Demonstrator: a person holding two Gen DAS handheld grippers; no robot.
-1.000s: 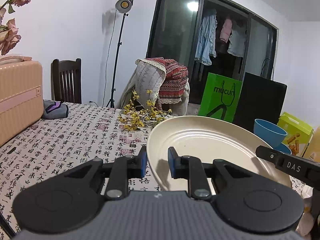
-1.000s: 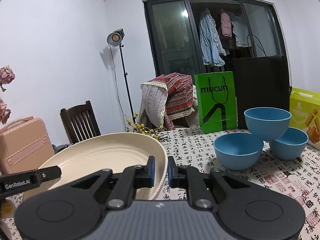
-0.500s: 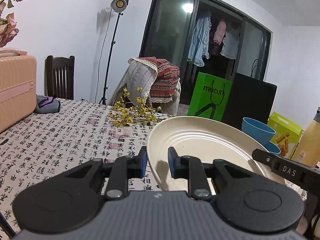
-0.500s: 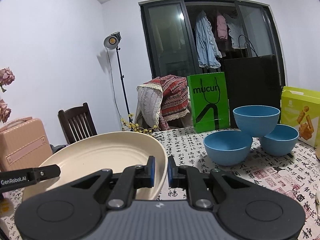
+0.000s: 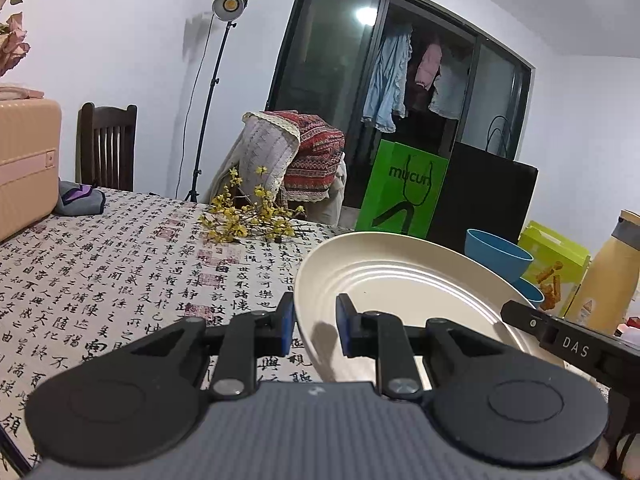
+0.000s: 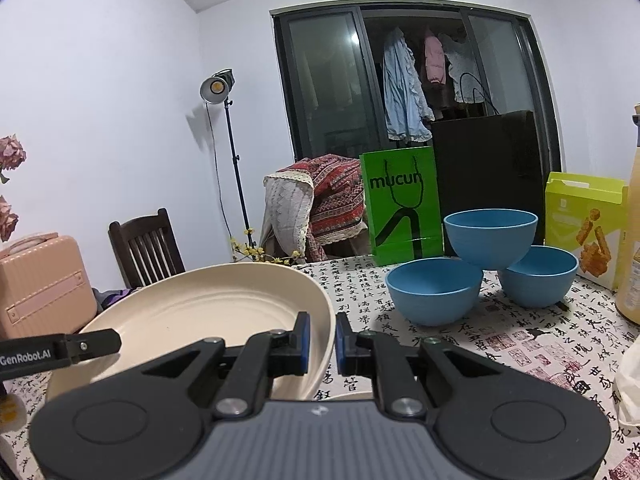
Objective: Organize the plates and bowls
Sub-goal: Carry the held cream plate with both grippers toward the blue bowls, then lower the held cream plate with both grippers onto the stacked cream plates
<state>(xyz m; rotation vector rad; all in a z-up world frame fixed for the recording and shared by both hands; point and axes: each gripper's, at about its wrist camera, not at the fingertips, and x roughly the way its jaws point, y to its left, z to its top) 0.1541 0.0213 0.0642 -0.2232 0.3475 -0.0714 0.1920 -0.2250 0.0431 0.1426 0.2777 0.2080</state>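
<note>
"mucun" on the green bag (image 6: 400,204); "GenRobot.AI" and "DAS" on gripper arms.

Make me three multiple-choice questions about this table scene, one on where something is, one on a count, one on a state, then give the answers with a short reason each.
1. Where does the top blue bowl sit?
A. Inside the cream plate
B. On the rims of the two lower blue bowls
C. On the green bag

2. How many blue bowls are there?
A. Two
B. Three
C. Five

3. How is the cream plate held?
A. By both grippers at opposite edges
B. By the right gripper alone
C. By neither; it lies flat on the table

Answers:
1 B: it rests across the two lower bowls, which stand on the tablecloth.
2 B: the right wrist view shows two below and one on top.
3 A: the right gripper pinches one rim, the left gripper the other, with the plate tilted.
</note>
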